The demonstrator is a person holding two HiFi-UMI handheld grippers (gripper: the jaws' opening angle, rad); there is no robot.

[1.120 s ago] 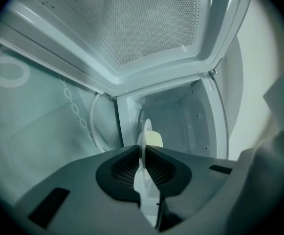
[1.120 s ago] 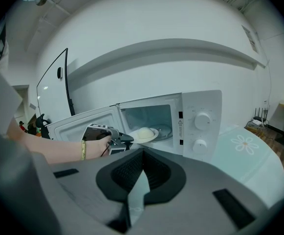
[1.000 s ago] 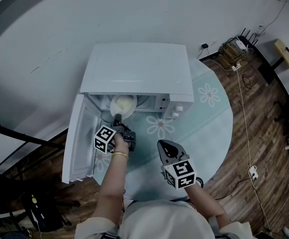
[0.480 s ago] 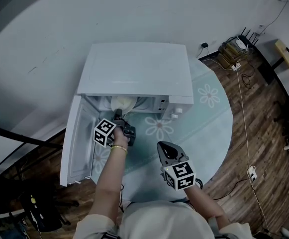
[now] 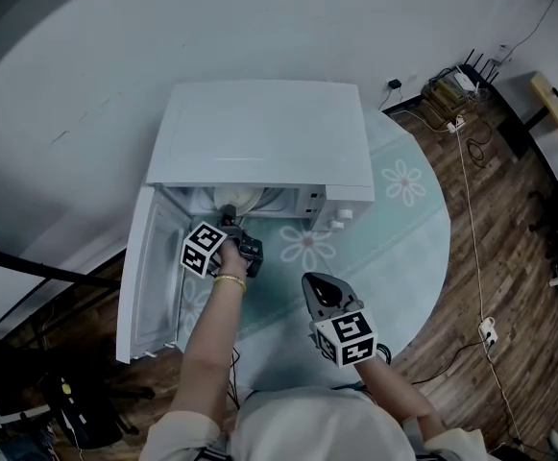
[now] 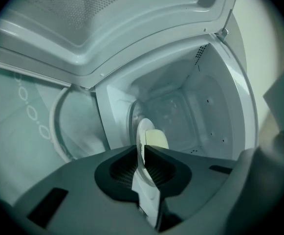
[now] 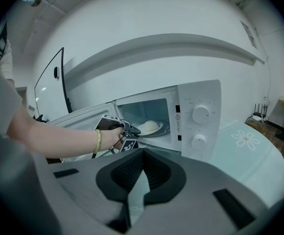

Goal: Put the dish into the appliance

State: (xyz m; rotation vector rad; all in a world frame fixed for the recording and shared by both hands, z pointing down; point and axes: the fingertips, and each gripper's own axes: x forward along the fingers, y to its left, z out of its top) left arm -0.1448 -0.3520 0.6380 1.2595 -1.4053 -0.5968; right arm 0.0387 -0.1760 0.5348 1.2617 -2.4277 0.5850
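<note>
**Head view.** The dish (image 5: 236, 198) is being held just inside the open cavity of the microwave (image 5: 259, 133), right at the tips of the left gripper (image 5: 229, 223). The microwave door (image 5: 149, 277) is being shown swung wide to the left. The right gripper (image 5: 317, 281) is being held over the flowered tablecloth (image 5: 403, 238), well apart from the dish.

**Left gripper view.** The dish rim is being pinched edge-on between the two jaws. A pale mound of food (image 6: 156, 138) is being carried on the dish, just beyond the pads. The cavity lies directly ahead.

**Right gripper view.** The right jaws are being held pressed together on nothing. The dish is being seen inside the cavity, left of the two knobs (image 7: 200, 114).
</note>
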